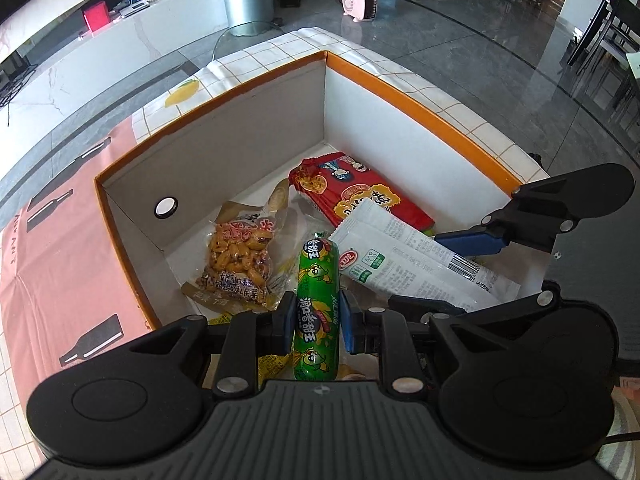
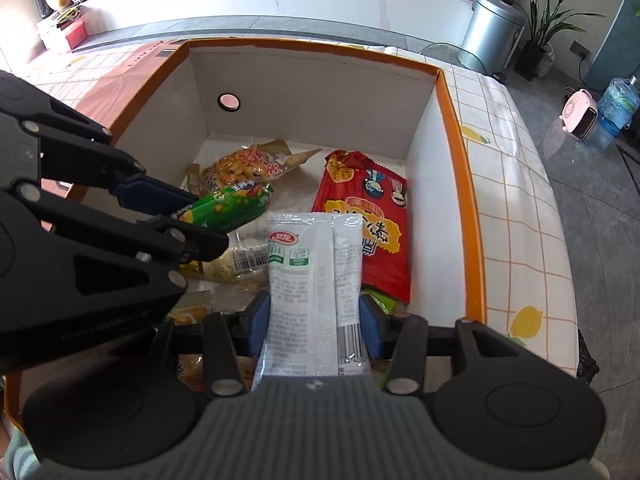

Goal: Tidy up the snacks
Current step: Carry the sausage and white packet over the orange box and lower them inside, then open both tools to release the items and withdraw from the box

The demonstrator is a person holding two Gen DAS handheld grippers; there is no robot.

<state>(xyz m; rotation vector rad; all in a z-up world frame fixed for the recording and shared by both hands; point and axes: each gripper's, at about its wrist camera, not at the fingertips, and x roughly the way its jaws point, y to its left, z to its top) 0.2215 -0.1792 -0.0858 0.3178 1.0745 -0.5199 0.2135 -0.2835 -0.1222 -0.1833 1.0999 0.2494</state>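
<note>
Box [image 1: 420, 108] with orange rim on my bench [image 1: 60, 248], my left claw [image 1: 318, 322] clamped on green sausage [image 1: 316, 312] above it, my right claw [image 2: 314, 326] gripping white packet [image 2: 308, 280] over it, red packet [image 2: 368, 224] and peanut bag [image 1: 240, 264] lying inside

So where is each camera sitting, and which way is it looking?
Left wrist: rides the left gripper, looking down into the orange-rimmed box; its fingers clamp the green sausage, and the right gripper shows.
Right wrist: rides the right gripper, looking into the box too; it clamps the white sachet, left gripper alongside.
Shared: red snack bag, peanut pack.
</note>
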